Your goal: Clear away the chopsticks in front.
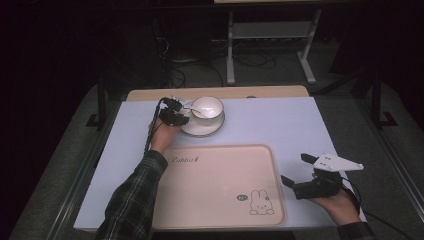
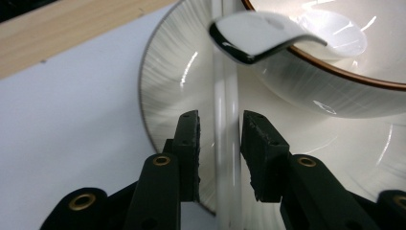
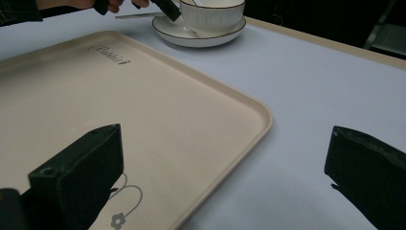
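Just glossy white spoon (image 2: 268,40) resting on ribbed round bowl (image 2: 335,91), saucer (image 2: 167,81).

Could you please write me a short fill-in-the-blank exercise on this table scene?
1. The white bowl stands on a ___.
2. The spoon rests in the ___.
3. The beige tray bears a drawing of a ___.
4. The right gripper has its jaws ___.

Missing words: saucer; bowl; rabbit; open

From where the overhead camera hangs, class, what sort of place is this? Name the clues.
Probably a lab or studio bench set up for recording table-setting, not a home: a covered table in a dark room, cables on the floor, and hand-held grippers working a bowl beside a tray.
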Demonstrator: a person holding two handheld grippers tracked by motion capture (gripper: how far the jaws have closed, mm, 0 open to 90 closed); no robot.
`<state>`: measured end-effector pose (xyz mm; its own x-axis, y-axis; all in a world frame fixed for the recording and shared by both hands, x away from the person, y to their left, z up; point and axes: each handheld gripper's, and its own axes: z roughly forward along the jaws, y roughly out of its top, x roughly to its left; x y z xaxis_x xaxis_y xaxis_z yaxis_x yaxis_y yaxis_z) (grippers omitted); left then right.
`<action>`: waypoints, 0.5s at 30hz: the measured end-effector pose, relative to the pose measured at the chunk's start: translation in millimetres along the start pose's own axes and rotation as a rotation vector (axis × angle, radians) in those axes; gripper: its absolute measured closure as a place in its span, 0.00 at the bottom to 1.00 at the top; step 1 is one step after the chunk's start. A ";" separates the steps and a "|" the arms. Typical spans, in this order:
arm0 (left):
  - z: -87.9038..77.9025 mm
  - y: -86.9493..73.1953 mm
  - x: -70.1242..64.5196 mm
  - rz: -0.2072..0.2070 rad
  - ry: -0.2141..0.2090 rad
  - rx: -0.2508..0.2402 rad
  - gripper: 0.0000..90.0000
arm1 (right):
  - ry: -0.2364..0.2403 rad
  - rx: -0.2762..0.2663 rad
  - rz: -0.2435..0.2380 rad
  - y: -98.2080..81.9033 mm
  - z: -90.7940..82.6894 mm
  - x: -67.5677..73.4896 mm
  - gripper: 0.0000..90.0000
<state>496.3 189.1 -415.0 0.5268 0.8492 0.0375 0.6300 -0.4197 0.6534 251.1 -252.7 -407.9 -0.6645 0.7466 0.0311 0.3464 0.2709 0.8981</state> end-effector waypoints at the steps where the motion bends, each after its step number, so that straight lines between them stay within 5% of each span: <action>1: 0.0 0.0 0.0 0.000 0.000 0.000 0.72 | 0.000 0.000 0.000 0.0 0.0 0.0 0.00; 9: -37.2 -6.3 13.2 -0.014 -0.028 -0.034 0.72 | 0.000 0.006 -0.005 0.4 0.8 1.8 0.00; 15: -57.2 -27.9 15.5 -0.027 -0.068 -0.071 0.78 | -0.001 0.008 -0.008 0.7 0.9 2.7 0.00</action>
<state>454.2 232.2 -389.3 0.5492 0.8351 -0.0310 0.6038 -0.3709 0.7056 250.2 -249.9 -407.6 -0.6669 0.7448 0.0235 0.3460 0.2816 0.8950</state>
